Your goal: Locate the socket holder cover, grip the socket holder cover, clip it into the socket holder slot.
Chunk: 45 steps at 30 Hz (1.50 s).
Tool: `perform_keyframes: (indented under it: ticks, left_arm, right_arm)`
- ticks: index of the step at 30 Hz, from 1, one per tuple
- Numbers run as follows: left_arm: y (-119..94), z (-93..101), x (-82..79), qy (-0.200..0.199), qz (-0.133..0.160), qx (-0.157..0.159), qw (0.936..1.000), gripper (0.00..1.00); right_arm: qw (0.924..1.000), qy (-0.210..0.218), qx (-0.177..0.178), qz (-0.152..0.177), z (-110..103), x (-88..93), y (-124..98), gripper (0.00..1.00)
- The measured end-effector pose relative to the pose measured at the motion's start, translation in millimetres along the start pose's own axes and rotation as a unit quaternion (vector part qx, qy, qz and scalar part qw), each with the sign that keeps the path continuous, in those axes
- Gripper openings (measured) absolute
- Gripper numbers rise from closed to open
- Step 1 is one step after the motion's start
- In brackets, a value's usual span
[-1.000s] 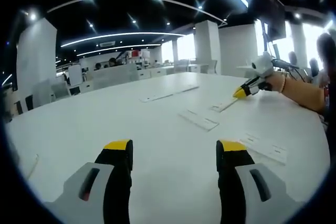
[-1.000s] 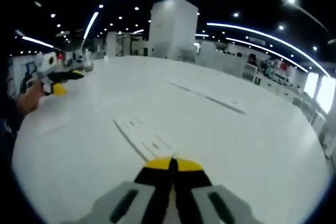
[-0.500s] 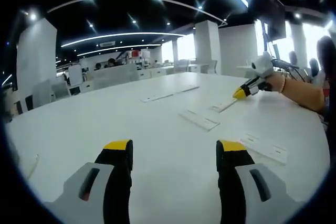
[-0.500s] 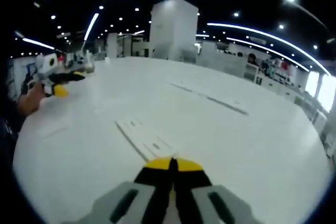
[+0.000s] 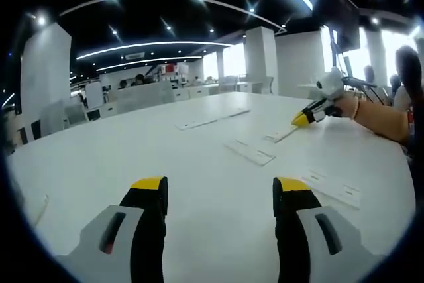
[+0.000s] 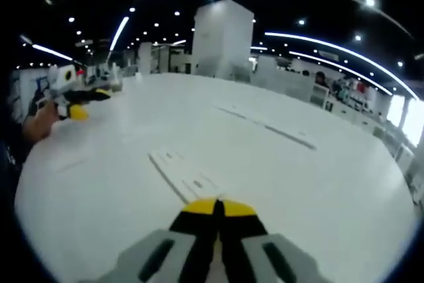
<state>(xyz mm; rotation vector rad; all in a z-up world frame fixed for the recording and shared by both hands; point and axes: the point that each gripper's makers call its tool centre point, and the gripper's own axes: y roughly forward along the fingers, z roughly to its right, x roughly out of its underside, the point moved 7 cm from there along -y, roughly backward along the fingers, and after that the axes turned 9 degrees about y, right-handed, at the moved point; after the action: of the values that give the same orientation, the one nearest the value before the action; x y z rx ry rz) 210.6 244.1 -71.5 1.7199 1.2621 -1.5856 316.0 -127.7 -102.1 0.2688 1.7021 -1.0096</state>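
White table (image 5: 199,164) bearing flat white strips (image 5: 250,152) | left tool (image 5: 218,193) jaws wide, empty | right tool (image 6: 217,209) jaws closed together, empty

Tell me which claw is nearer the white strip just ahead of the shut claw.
Right. The right claw hovers right at the white strip; the left claw sits far across the table.

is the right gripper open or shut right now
Shut. In the right gripper view the right gripper has its two yellow-tipped jaws pressed together with nothing between them, above the white table.
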Motion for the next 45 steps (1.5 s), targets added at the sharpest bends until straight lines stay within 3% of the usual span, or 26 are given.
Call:
perform_keyframes:
  ticks: [22,24,30,39,45]
  left_arm:
    - [0.5,0.5,0.6,0.002,-0.001,-0.002,1.0000,0.64]
    - [-1.2,-2.4,-0.3,0.001,0.002,-0.008,1.0000,0.64]
    - [-0.5,-1.6,0.1,0.000,0.002,-0.006,1.0000,0.64]
    - [-2.9,-3.6,-3.3,-0.001,0.016,-0.014,0.9998,0.64]
    - [-4.6,-3.9,-6.8,-0.002,0.027,-0.015,0.9995,0.64]
  right_arm:
    - [0.9999,-0.010,0.003,0.004,-1.0,0.9,-0.3,0.04]
    - [0.9992,-0.016,0.028,0.025,3.8,-5.8,-4.9,0.04]
    - [0.9976,-0.003,0.031,0.062,5.8,-18.2,-21.2,0.04]
    - [0.9963,-0.035,-0.017,0.077,-27.0,-32.4,-25.1,0.04]
    - [0.9927,-0.053,-0.046,0.097,-49.6,-48.5,-40.6,0.04]
